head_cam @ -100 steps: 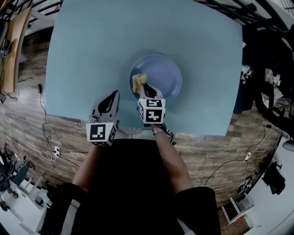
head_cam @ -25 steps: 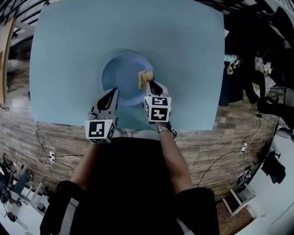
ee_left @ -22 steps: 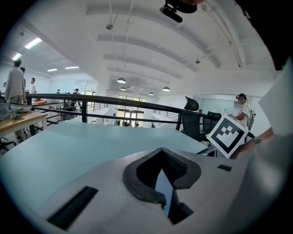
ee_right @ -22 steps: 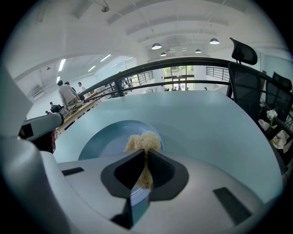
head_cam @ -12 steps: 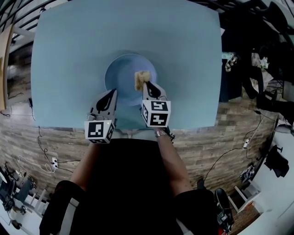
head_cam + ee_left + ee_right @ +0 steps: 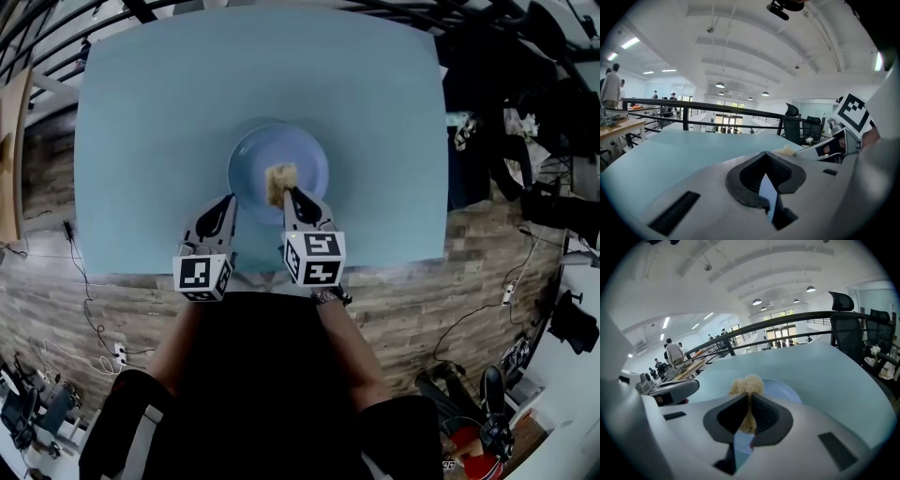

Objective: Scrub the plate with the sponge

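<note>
A round blue plate (image 6: 305,159) lies on the light blue table (image 6: 159,112). My right gripper (image 6: 285,193) is shut on a yellow sponge (image 6: 278,178), which rests on the plate's middle, toward its near side. In the right gripper view the sponge (image 6: 747,384) sticks out between the dark pads of my right gripper (image 6: 750,398), with the plate (image 6: 785,391) just beyond. My left gripper (image 6: 228,201) has its tip at the plate's near-left rim. In its own view my left gripper (image 6: 766,154) is shut with nothing showing between the pads, and the sponge (image 6: 787,150) peeks over its body.
The table's near edge (image 6: 253,267) runs just in front of my body, over a wood-look floor with cables (image 6: 84,272). Dark office chairs (image 6: 846,329) and clutter stand off the table's right side. A black railing (image 6: 693,105) runs behind the table's far edge.
The sponge in my right gripper has slid from the plate's right part toward its middle. My left gripper has stayed at the near-left rim. The head camera has shifted.
</note>
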Motion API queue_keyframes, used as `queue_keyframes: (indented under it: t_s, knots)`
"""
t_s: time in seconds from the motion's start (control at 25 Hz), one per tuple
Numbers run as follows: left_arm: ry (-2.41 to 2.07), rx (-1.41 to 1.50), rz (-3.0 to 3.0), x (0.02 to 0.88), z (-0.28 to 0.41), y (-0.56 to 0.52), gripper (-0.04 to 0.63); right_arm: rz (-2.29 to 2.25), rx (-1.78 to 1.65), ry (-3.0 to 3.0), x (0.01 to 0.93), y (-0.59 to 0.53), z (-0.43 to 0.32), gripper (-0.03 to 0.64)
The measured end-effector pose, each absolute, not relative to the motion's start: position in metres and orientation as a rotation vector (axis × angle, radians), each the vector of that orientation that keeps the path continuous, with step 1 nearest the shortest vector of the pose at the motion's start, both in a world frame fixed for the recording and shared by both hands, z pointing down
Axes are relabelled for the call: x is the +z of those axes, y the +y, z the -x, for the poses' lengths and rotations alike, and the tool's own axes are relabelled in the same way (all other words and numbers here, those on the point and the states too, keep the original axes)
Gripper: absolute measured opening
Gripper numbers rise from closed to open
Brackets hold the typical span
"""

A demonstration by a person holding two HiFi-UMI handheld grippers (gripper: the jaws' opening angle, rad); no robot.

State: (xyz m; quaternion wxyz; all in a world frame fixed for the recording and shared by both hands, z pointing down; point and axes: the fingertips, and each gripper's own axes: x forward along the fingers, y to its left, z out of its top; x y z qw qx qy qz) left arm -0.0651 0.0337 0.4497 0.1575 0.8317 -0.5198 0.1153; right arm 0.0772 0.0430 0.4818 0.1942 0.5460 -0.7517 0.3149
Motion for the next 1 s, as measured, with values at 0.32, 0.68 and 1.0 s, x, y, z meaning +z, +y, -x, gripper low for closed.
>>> queue_keyframes:
  t_s: [0.32, 0.68, 1.0]
  knots:
    - [-1.461, 0.303, -2.418, 0.439, 0.086, 0.039, 0.002, -1.623, 0.831, -2.157, 0.444, 0.058, -0.055, 0.027]
    - [-1.426, 0.233, -2.489, 0.404, 0.102, 0.043, 0.002, -1.665, 0.790, -2.196, 0.409, 0.076, -0.031, 0.028]
    - [-1.409, 0.173, -2.550, 0.362, 0.125, 0.049, 0.002, -1.746, 0.697, -2.268, 0.355, 0.078, -0.015, 0.028]
